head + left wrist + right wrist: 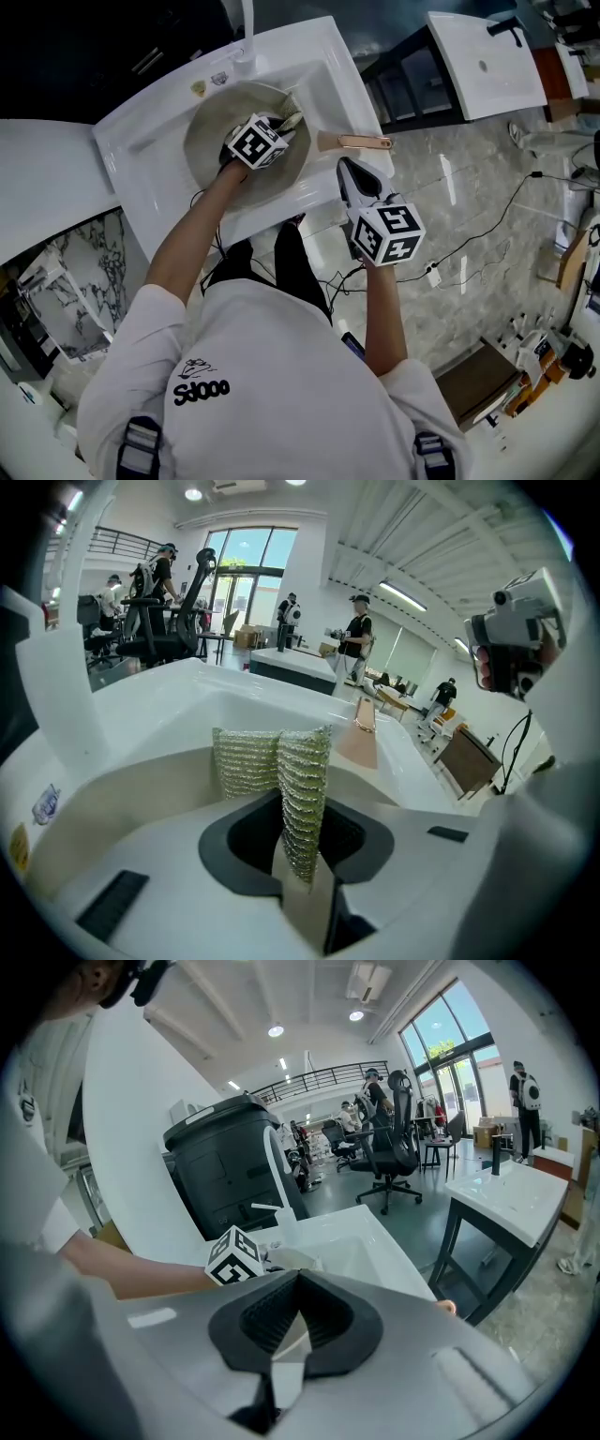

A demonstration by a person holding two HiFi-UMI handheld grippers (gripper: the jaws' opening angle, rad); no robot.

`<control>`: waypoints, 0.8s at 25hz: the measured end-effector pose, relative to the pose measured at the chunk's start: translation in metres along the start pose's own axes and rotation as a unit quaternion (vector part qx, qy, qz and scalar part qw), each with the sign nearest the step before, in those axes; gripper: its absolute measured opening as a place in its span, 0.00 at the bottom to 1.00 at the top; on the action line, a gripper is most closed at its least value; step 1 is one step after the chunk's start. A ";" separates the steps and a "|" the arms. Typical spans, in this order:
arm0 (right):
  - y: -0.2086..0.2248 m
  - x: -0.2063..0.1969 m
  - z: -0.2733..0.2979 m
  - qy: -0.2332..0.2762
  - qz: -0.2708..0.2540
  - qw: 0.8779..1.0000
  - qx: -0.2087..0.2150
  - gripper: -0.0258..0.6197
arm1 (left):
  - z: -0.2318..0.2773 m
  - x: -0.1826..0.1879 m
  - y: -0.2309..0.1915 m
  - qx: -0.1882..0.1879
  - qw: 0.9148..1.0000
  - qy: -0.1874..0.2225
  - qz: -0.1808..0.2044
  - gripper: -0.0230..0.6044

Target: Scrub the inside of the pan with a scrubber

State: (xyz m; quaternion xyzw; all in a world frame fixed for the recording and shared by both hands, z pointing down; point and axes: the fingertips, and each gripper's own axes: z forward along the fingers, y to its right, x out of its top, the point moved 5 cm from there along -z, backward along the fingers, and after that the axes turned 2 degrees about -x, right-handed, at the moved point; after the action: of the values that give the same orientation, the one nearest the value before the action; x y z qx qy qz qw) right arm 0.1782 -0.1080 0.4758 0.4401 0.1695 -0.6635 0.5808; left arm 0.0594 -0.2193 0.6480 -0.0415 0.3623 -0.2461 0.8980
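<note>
A round beige pan (208,133) lies in the white sink (314,49), its copper-tipped handle (364,142) pointing right over the rim. My left gripper (284,124) is down inside the pan, shut on a silvery-green mesh scrubber (293,119). In the left gripper view the scrubber (274,761) stands folded between the jaws of my left gripper (302,810), above the pan's inner wall (131,803), with the handle (360,738) beyond. My right gripper (346,171) hovers at the sink's front edge just below the handle, jaws shut and holding nothing (297,1277).
A tap (247,26) stands at the sink's back. A second white sink (486,58) on a dark frame stands to the right. Cables (469,246) trail over the marble floor. A black bin (225,1177) shows behind the sink in the right gripper view.
</note>
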 end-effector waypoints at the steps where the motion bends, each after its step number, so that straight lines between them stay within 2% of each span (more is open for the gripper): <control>1: 0.000 0.000 -0.001 0.000 0.001 1.000 -0.001 0.05 | 0.000 -0.001 0.002 -0.007 1.000 -0.001 -0.002 0.16; 8: -0.006 -0.004 -0.001 -0.002 0.001 1.000 0.002 0.05 | -0.001 -0.008 0.019 -0.065 0.998 -0.014 0.000 0.16; 14: -0.010 -0.003 -0.002 0.000 -0.001 1.000 0.003 0.05 | -0.003 -0.025 0.028 -0.092 0.995 -0.041 -0.008 0.16; 18: -0.011 -0.005 -0.004 0.000 -0.002 1.000 0.003 0.05 | -0.005 -0.034 0.040 -0.145 0.988 -0.032 -0.038 0.16; 20: -0.012 -0.006 -0.004 0.000 -0.003 1.000 0.003 0.05 | -0.007 -0.038 0.047 -0.175 0.983 -0.035 -0.040 0.16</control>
State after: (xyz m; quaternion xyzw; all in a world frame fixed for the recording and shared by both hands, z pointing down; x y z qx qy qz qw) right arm 0.1686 -0.0985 0.4745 0.4417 0.1683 -0.6656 0.5776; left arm 0.0504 -0.1597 0.6550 -0.2210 0.3667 -0.2127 0.8783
